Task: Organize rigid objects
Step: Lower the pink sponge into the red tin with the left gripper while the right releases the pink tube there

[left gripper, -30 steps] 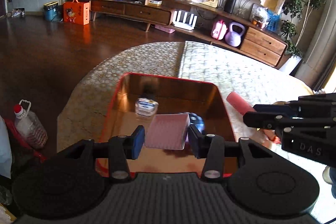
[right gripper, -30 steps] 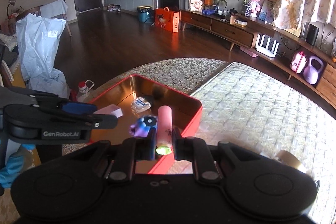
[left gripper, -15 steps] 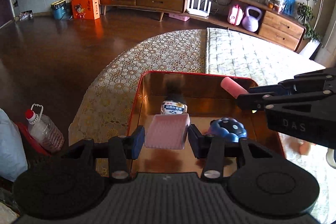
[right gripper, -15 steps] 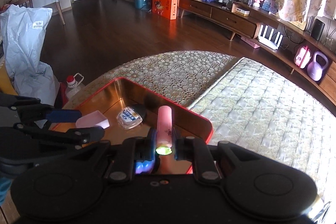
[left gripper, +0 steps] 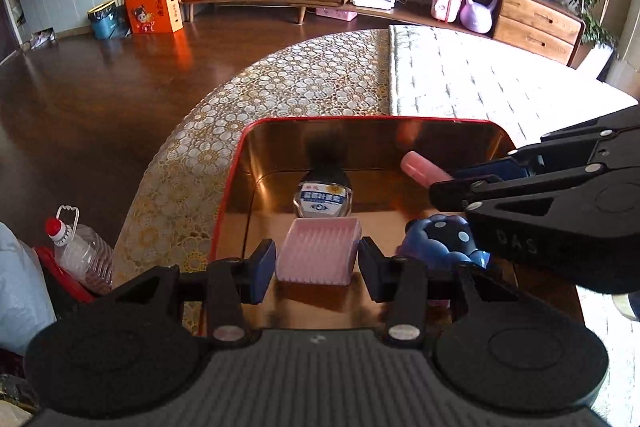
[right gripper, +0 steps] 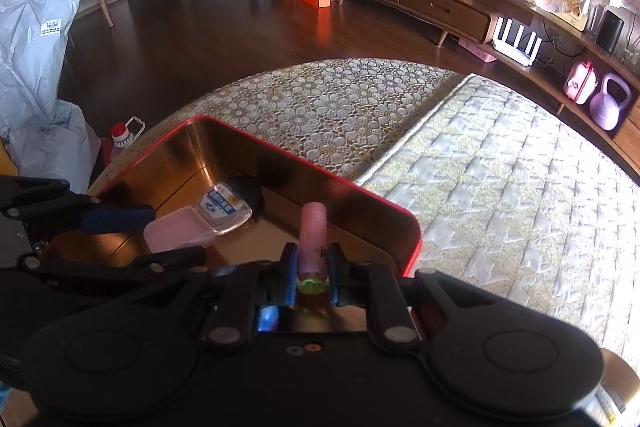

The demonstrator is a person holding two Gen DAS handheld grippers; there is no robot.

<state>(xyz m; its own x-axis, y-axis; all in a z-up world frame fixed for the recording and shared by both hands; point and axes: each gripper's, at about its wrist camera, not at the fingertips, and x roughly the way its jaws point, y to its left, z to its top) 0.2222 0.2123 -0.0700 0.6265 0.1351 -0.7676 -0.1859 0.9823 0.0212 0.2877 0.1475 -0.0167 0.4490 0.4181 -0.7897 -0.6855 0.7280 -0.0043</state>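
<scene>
A red-rimmed copper tray point(left gripper: 232, 187) sits on the table; it also shows in the right wrist view point(right gripper: 414, 239). My left gripper point(left gripper: 318, 261) is over the tray, its jaws spread with small gaps beside a pink ribbed box point(left gripper: 318, 255), also seen in the right wrist view point(right gripper: 172, 233). My right gripper point(right gripper: 314, 267) is shut on a pink tube point(right gripper: 314, 239) above the tray's right side; the tube shows in the left wrist view point(left gripper: 420, 167). A small clear bottle with a blue label point(left gripper: 322, 199) and a blue spotted toy point(left gripper: 440, 239) lie in the tray.
The round table has a gold lace cloth point(left gripper: 280, 87) and a quilted cover point(right gripper: 500, 167). A plastic jug point(left gripper: 80, 251) stands on the floor at the left. A white bag point(right gripper: 36, 67) lies beyond the table's left edge.
Both grippers have moved further in over the tray. My left gripper's jaws have parted slightly from the pink box, which now sits lower in the tray. The right still holds the tube.
</scene>
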